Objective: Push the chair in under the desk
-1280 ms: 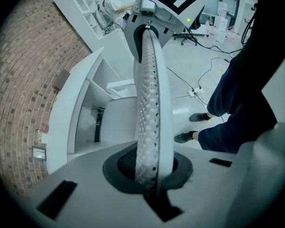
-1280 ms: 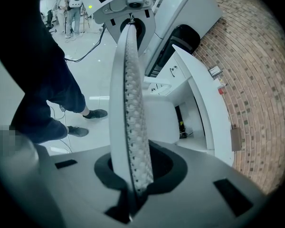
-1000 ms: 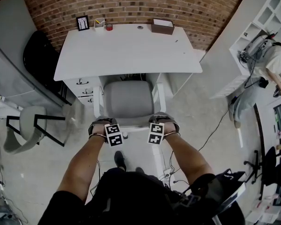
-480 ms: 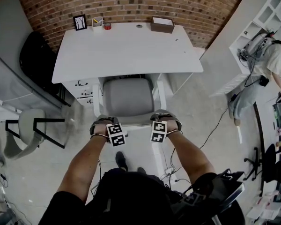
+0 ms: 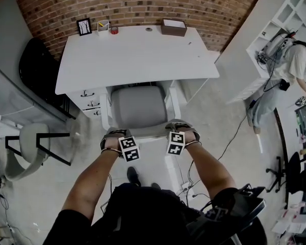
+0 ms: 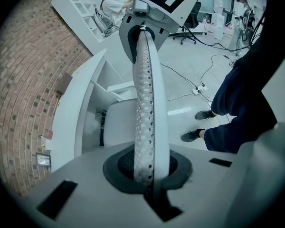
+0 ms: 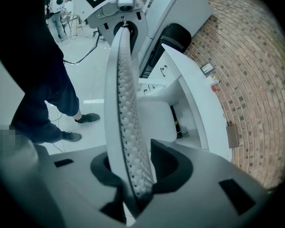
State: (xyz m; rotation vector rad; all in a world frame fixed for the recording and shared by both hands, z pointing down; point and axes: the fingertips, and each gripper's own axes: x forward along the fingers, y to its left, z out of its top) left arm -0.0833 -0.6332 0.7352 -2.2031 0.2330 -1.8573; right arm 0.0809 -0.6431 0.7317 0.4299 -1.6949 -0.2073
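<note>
The grey chair stands with its seat partly tucked under the white surface by the far brick wall. Its perforated backrest is on the near side. The left gripper has its jaws pinched tight on the backrest's top edge. To the right, the right gripper straddles the same edge. Its jaws have just been opening, leaving a gap on one side.
</note>
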